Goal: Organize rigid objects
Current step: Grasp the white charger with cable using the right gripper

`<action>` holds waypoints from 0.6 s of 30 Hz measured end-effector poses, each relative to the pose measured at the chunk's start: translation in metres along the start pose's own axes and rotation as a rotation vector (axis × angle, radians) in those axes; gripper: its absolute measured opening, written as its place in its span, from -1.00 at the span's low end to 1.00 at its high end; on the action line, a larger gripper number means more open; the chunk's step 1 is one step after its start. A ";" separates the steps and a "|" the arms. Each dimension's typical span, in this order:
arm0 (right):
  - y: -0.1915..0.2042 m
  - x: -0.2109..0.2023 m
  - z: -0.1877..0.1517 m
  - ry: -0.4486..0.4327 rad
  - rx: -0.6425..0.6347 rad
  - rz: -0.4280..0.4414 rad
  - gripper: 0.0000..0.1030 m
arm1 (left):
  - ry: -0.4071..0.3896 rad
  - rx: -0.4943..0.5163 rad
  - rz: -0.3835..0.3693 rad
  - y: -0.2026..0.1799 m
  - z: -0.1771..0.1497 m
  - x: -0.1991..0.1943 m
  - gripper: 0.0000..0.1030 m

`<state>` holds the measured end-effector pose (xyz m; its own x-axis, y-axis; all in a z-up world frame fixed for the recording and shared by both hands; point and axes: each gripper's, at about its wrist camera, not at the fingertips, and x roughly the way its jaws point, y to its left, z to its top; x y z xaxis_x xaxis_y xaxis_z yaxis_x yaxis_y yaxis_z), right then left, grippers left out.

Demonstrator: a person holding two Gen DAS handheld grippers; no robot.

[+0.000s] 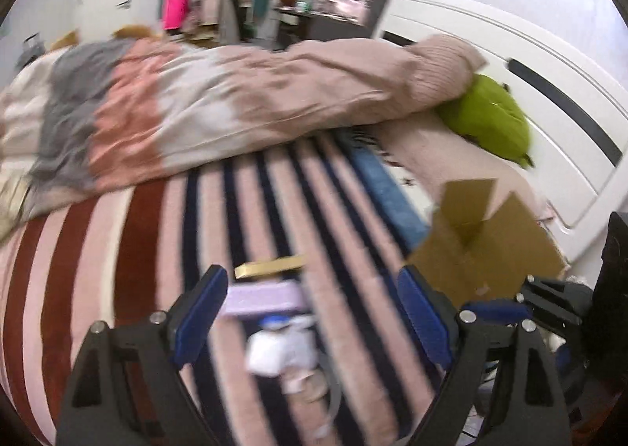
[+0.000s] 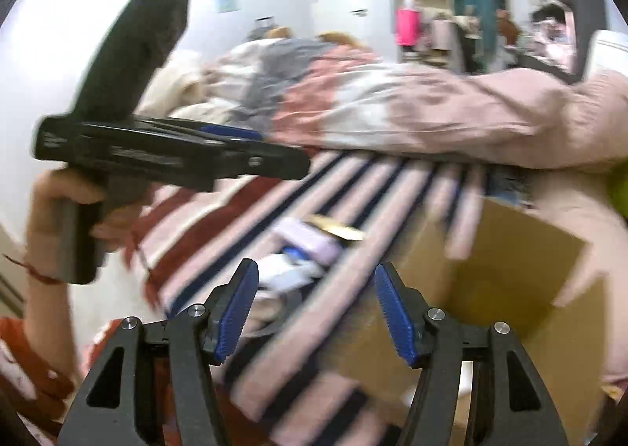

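Note:
Several small objects lie on the striped blanket [image 1: 137, 234]: a gold flat box [image 1: 271, 266], a lilac box [image 1: 261, 298] and a white bottle with a blue cap [image 1: 280, 348]. My left gripper [image 1: 310, 316] is open and empty, just above them. An open cardboard box [image 1: 482, 245] stands to the right. In the right wrist view my right gripper [image 2: 316, 312] is open and empty, above the blanket between the same objects [image 2: 310, 245] and the cardboard box [image 2: 510, 269]. The left gripper's body [image 2: 165, 155] shows at left, held by a hand.
A rumpled pink and grey duvet [image 1: 235, 100] lies across the bed behind the objects. A green cushion [image 1: 490, 116] rests against the white headboard [image 1: 530, 65]. Shelves and clutter stand at the back of the room. Both views are motion blurred.

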<state>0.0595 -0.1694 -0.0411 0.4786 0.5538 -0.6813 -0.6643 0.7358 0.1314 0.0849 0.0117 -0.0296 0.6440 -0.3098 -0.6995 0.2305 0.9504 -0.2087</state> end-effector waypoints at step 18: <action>-0.022 0.173 -0.058 0.230 0.210 0.060 0.14 | 0.061 -0.181 -0.007 0.091 -0.078 0.039 0.67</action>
<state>0.1234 -0.1129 -0.2035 0.2840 0.5135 -0.8097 -0.5427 0.7823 0.3058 0.0741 0.0884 -0.1298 0.5964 -0.3191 -0.7365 0.0959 0.9393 -0.3293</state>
